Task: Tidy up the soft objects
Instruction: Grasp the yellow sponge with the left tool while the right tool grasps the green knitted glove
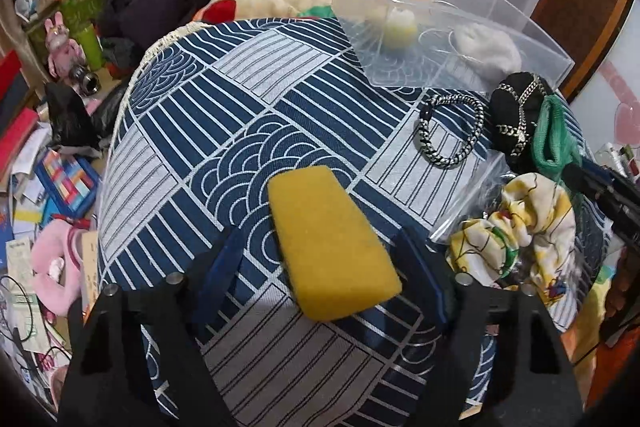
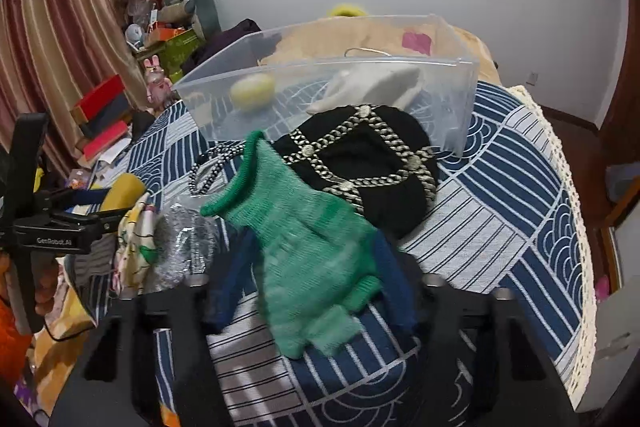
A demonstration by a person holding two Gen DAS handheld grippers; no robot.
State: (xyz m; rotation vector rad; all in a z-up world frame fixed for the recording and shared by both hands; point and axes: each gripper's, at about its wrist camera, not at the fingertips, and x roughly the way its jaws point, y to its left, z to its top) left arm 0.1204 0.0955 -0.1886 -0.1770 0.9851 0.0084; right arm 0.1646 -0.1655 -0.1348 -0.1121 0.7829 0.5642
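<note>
The yellow sponge lies on the blue patterned cloth, between the wide-open fingers of the left gripper, which hold nothing. The green glove sits between the right gripper fingers, but I cannot tell if they squeeze it. A black hat lies just behind it, by the clear box.

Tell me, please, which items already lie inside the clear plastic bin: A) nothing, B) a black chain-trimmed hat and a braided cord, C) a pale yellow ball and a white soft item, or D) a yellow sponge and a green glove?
C: through the clear bin wall, a pale yellow ball and a white soft item show.
</note>
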